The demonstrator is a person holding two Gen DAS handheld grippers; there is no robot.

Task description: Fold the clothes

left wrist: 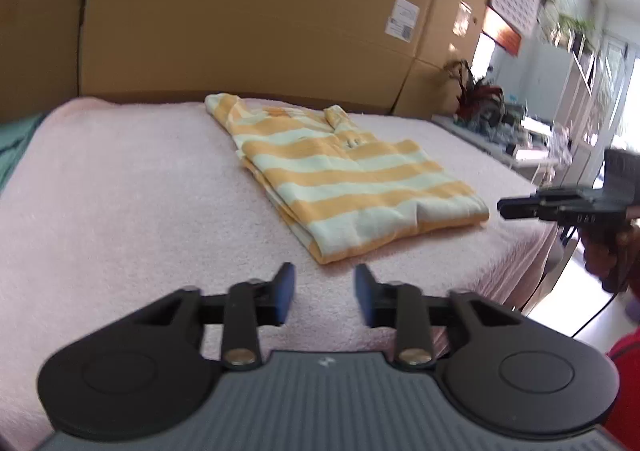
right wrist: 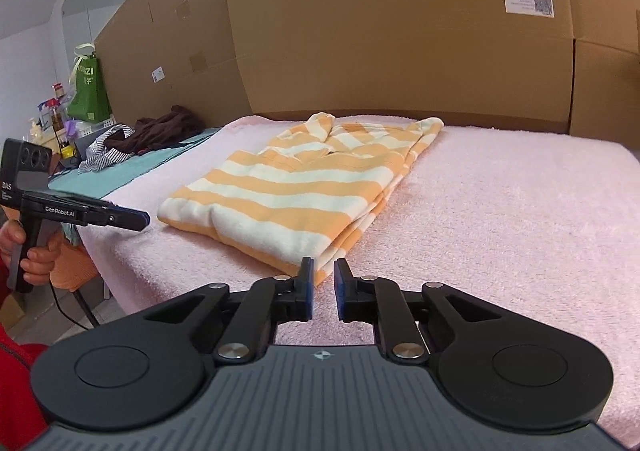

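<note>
Left wrist view shows a folded orange-and-white striped shirt (left wrist: 348, 175) lying flat on a pink towel-covered table (left wrist: 120, 191), collar end toward the far edge. The left gripper (left wrist: 325, 293) hovers just short of the shirt's near corner, angled gently downward, its jaws well apart and empty. At the right edge of this view, the right gripper (left wrist: 505, 208) pokes in sideways, level with the shirt's right corner, held by a hand (left wrist: 608, 251).

From the right wrist view, the same shirt (right wrist: 304, 187) sits ahead and slightly left. The right gripper (right wrist: 323, 283) is near the shirt's closest corner, tilted a little down; its jaws stand only narrowly apart, with nothing between them. The left gripper (right wrist: 140, 220) enters from the left, seen side-on, its tip just beside the shirt's left corner, gripped by a hand (right wrist: 36, 251) over a red sleeve (right wrist: 16, 371).

Tall cardboard boxes (right wrist: 400, 31) wall off the far side of the table. To the left lie a dark garment (right wrist: 168, 129), a striped garment (right wrist: 106, 149) and a green bag (right wrist: 90, 91). A potted plant (left wrist: 476, 91) stands to the right.
</note>
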